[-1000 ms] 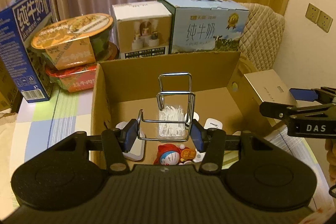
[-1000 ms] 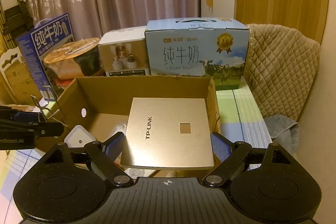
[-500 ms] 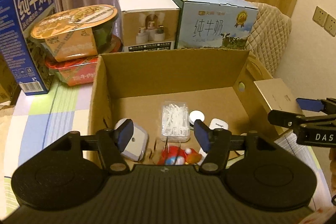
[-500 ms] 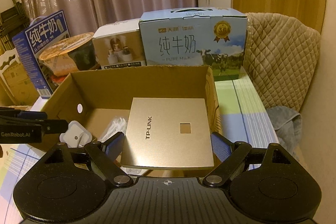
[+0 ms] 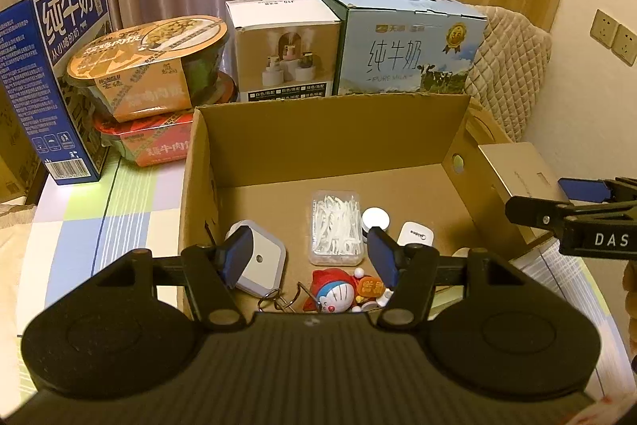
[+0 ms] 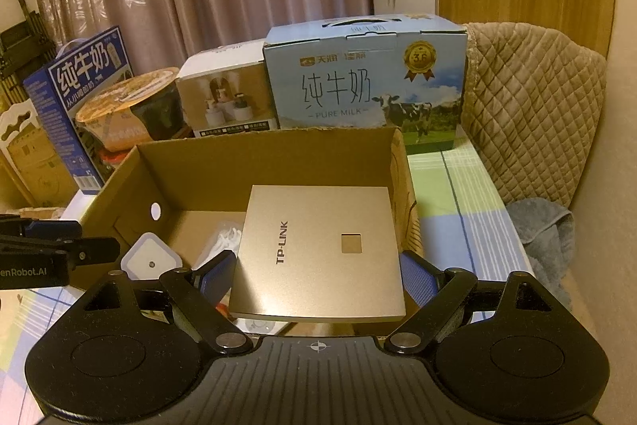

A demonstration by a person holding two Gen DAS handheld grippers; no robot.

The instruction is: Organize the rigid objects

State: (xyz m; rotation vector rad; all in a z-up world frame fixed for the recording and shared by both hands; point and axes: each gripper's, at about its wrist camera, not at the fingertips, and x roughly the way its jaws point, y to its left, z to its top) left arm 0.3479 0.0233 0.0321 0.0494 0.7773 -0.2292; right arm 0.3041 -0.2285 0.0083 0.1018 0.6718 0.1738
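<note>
left gripper (image 5: 310, 253): jaws apart, empty, over cardboard box (image 5: 330, 130) | right gripper (image 6: 316, 275): clamped on gold tp-link box (image 6: 318, 249), at cardboard box's right wall

An open cardboard box (image 5: 326, 142) stands on the checked surface (image 5: 119, 202). On its floor lie a clear case of white floss picks (image 5: 336, 226), a white square device (image 5: 260, 261) at the left, a small white jar (image 5: 375, 217), a white oval piece (image 5: 416, 234), a Doraemon figure (image 5: 334, 291) and a wire rack (image 5: 284, 299) at the near wall. A flat gold TP-LINK box (image 6: 318, 251) sits level above the box's right side.
</note>
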